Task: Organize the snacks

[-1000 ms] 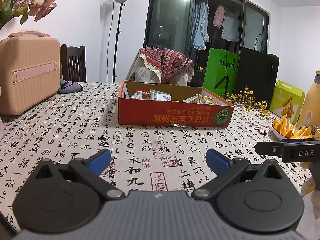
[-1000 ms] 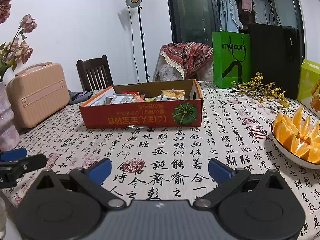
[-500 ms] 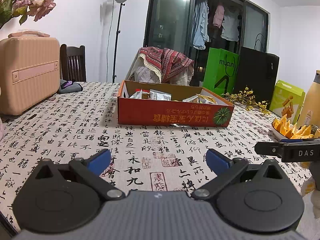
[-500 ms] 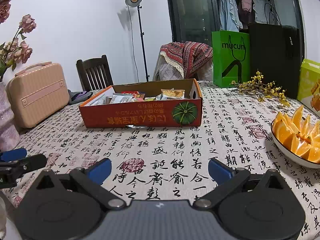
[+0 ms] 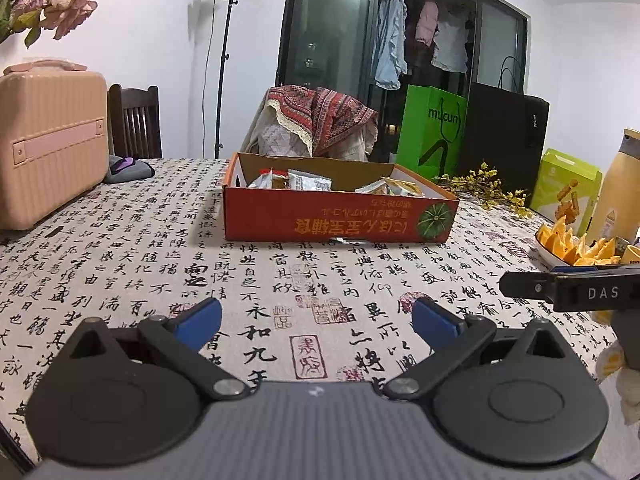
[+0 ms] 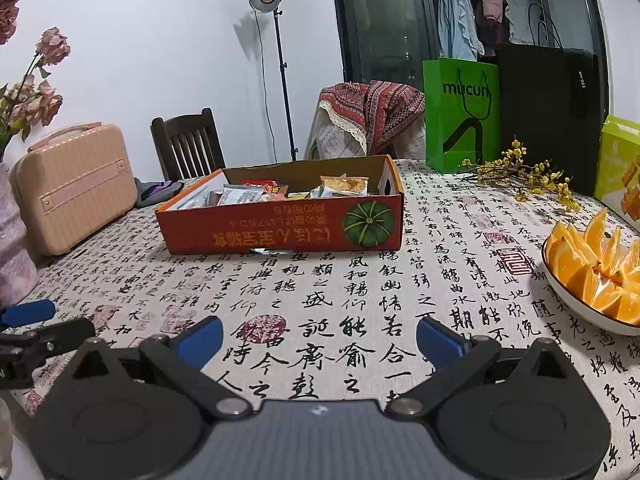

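Red cardboard box (image 5: 340, 216) is sitting dead ahead of both grippers, well apart from the fingertips, with snack packets (image 5: 296, 180) lying inside it; nothing is shifting there versus the frames from a second ago. Left gripper (image 5: 316, 318) is hovering low over the calligraphy tablecloth (image 5: 120, 248), blue pads spread wide, released, gripping nothing. Right gripper (image 6: 318, 334) is doing the same: jaws wide apart, empty, tablecloth showing between the fingers. Both are holding nearly the same pose as a second ago, with only a slight drift in framing. One small wrapper edge (image 6: 266, 251) is poking out under the box's near wall, unchanged. Bowl of orange wedges (image 6: 592, 268) is staying ahead-right of the right gripper, near its right finger. Pink hard case (image 5: 48, 144) is staying far ahead-left of the left gripper. From the left wrist view, the right gripper's finger is showing at right, marked DAS. Green bag (image 6: 462, 116) is standing beyond the box.
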A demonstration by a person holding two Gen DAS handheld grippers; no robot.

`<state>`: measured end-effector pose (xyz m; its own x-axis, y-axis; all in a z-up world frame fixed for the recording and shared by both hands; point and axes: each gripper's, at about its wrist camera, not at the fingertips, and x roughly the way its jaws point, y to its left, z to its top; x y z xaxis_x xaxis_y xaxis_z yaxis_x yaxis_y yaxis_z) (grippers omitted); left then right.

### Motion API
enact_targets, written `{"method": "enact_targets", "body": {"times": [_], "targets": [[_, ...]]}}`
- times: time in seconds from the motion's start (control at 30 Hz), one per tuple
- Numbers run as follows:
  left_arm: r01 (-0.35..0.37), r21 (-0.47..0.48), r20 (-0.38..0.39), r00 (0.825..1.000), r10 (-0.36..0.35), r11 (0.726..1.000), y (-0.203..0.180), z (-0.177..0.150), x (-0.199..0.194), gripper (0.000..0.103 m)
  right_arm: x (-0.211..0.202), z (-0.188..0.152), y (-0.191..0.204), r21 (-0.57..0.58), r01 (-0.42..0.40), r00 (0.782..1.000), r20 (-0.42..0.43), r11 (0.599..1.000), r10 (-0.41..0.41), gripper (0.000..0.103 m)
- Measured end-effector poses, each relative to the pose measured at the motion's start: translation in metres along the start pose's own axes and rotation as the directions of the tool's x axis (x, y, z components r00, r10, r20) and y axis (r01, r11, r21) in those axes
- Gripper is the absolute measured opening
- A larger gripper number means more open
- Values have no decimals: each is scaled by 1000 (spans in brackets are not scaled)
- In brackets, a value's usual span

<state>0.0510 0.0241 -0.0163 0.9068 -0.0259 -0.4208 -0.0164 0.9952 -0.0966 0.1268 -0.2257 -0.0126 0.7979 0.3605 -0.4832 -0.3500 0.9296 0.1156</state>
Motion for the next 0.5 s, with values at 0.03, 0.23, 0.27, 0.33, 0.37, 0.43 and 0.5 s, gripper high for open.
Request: {"method": "enact_targets", "body": {"times": [0.03,0.23,0.27,0.33,0.37,0.43,0.5], "targets": [[-3,1,-3,1000,3,1000,0,0,1,103,0,-1,-1,0,0,1000,-1,1000,0,103],[2,-9,6,1000,-2,1000,1,0,1,103,3,0,-1,1,2,1000,-10,1000,-2,103],[1,-11,8,1000,0,1000,1,1,1,103,3,0,0,1,3,1000,-12,1000,-3,103],[-3,-17,6,1000,3,1000,2,1,1,103,4,0,-1,2,2,1000,-14,1000,-2,103],[-5,-20,8,1000,5,1000,2,1,1,103,4,0,-1,2,2,1000,-15,1000,-2,103],[-5,-35,8,1000,5,999,4,2,2,103,5,0,-2,3,2,1000,-17,1000,-2,103],[3,-45,8,1000,-3,999,5,2,3,103,6,0,-2,6,3,1000,-21,1000,-3,103]]}}
